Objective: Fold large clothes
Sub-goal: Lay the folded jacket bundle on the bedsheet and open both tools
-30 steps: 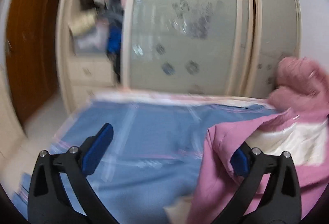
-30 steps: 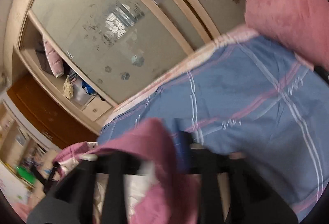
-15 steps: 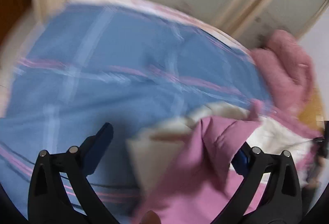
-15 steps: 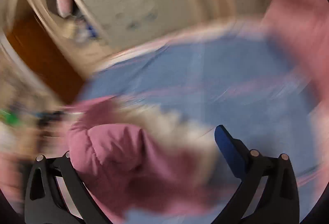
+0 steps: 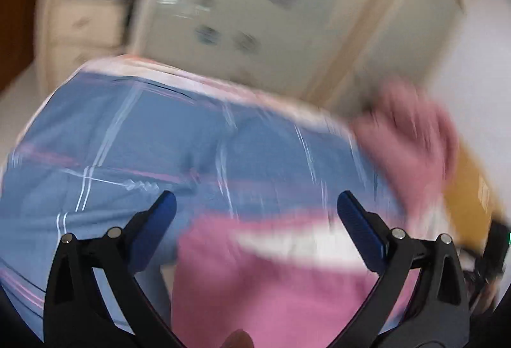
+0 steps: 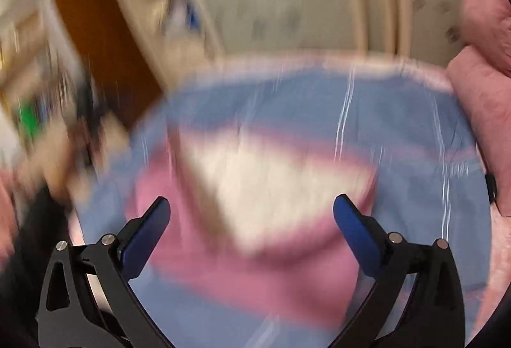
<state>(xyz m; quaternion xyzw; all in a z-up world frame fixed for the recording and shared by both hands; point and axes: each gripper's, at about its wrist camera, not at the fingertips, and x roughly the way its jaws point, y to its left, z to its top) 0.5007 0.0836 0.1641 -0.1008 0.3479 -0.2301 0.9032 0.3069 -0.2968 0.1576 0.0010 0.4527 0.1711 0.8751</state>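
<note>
A pink garment with a cream lining (image 5: 287,277) lies on a blue plaid bed cover (image 5: 127,137). My left gripper (image 5: 255,213) is open and empty above the garment's near part. In the right wrist view the same garment (image 6: 255,213) lies spread on the blue cover (image 6: 415,140), cream lining up. My right gripper (image 6: 252,213) is open and empty over it. Both views are blurred by motion.
A pink fluffy blanket (image 5: 412,137) is bunched at the bed's far right; it also shows in the right wrist view (image 6: 482,76). A cream wardrobe with frosted sliding doors (image 5: 255,12) stands behind the bed. A brown door (image 6: 95,38) is at left.
The right gripper has let go of the pink garment and opened. The garment now lies on the bed. Both grippers have pulled back from it.
</note>
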